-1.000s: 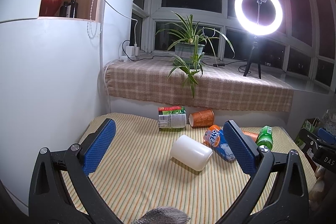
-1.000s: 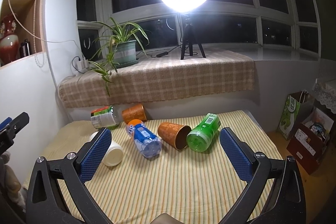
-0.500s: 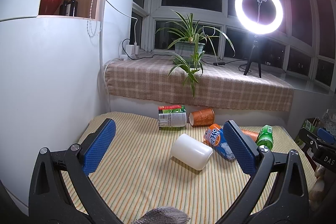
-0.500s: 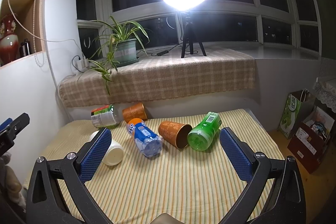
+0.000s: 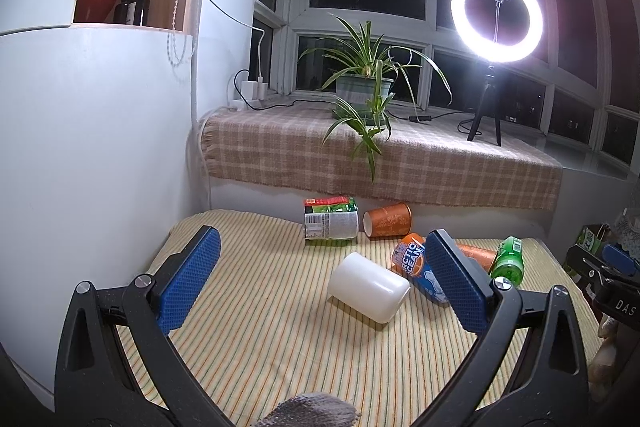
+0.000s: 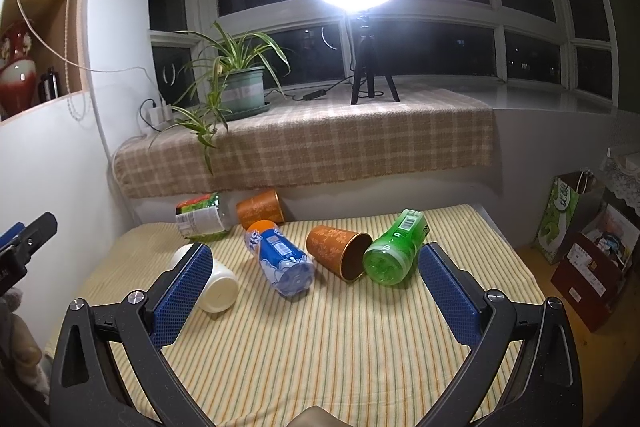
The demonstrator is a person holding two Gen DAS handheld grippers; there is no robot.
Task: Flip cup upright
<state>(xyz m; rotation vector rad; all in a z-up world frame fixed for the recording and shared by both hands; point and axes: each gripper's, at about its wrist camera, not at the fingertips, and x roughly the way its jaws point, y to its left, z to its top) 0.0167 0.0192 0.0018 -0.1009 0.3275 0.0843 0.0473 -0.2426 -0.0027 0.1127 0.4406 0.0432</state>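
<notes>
Several cups and bottles lie on their sides on a striped cloth. A white cup lies between my left gripper's pads; it also shows in the right wrist view. An orange cup lies mouth toward the right camera, and a second orange cup lies at the back. My left gripper is open and empty, short of the white cup. My right gripper is open and empty, short of the orange cup.
A blue-labelled bottle, a green bottle and a labelled bottle also lie on the cloth. A plaid-covered sill holds a plant and a ring light. A white wall stands left; bags stand on the floor at right.
</notes>
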